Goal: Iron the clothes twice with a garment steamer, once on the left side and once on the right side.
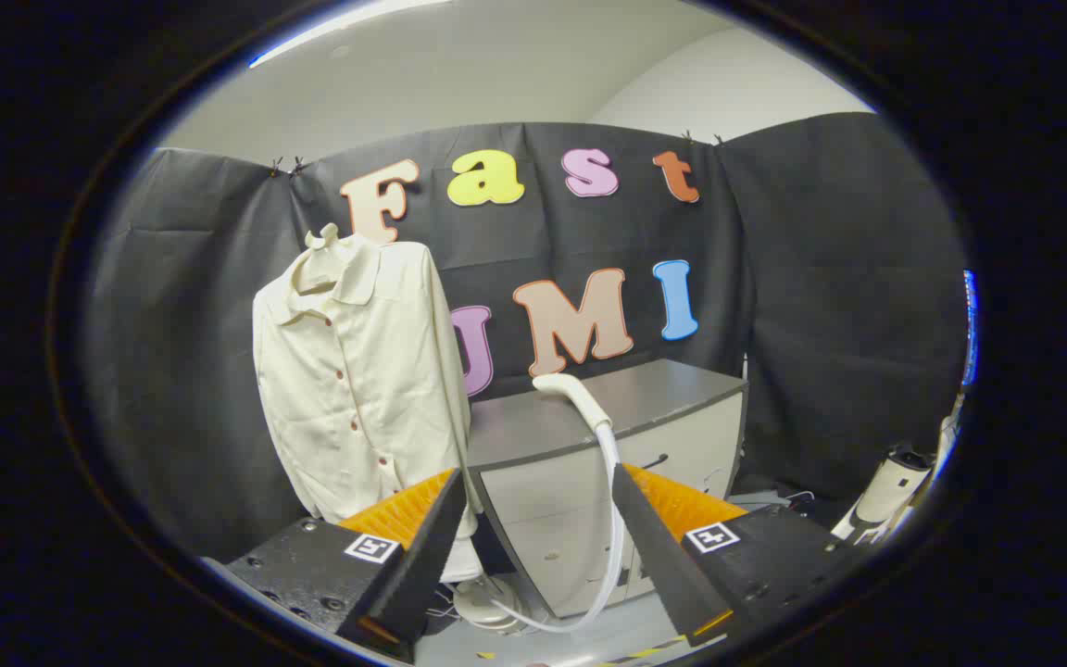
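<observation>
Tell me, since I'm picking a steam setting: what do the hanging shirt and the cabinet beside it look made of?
Shirt: cream woven cloth, likely light cotton or a blend, matte with soft creases. Cabinet: grey top and pale fronts, smooth and flat, probably laminate or painted board. The gripper is open, well short of the steamer head resting on the cabinet.

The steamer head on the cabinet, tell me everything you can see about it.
The steamer head is a slim white wand, plastic by its look, lying on the grey cabinet top near its front edge. A pale hose runs from it over the edge, down the cabinet front and curls along the floor. It lies beyond the open claw, untouched, to the right of the cream shirt hanging beside the cabinet.
</observation>
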A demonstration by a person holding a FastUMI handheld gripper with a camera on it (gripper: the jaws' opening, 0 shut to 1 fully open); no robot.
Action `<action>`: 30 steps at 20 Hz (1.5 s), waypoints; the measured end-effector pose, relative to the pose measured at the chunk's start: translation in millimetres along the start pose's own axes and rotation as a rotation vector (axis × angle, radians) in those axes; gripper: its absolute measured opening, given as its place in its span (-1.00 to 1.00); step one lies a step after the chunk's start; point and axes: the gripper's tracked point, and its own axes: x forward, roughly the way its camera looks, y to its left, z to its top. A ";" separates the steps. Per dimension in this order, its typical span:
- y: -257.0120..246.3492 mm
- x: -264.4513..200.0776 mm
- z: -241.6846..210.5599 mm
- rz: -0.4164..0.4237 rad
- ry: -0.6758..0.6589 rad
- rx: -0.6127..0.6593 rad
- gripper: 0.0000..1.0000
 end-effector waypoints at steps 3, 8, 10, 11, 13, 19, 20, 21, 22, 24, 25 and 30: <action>1.7 0.8 -2.7 0.008 0.009 -0.005 0.94; 4.5 11.1 0.4 0.042 0.005 -0.034 0.94; 5.4 16.3 4.6 0.068 0.002 -0.034 0.93; 5.0 18.4 5.7 0.081 0.002 -0.036 0.93; -1.6 23.4 9.6 0.100 0.009 -0.049 0.93; -23.7 46.6 22.4 0.145 0.005 -0.065 0.94; -27.4 52.5 23.9 0.153 0.006 -0.064 0.93; -31.6 58.5 25.1 0.161 0.011 -0.062 0.94; -34.1 64.3 27.7 0.174 0.012 -0.054 0.94; -43.1 80.1 31.1 0.181 0.021 -0.040 0.94; -46.1 88.4 32.2 0.187 0.028 -0.036 0.93; -60.0 143.3 43.1 0.210 0.077 -0.025 0.94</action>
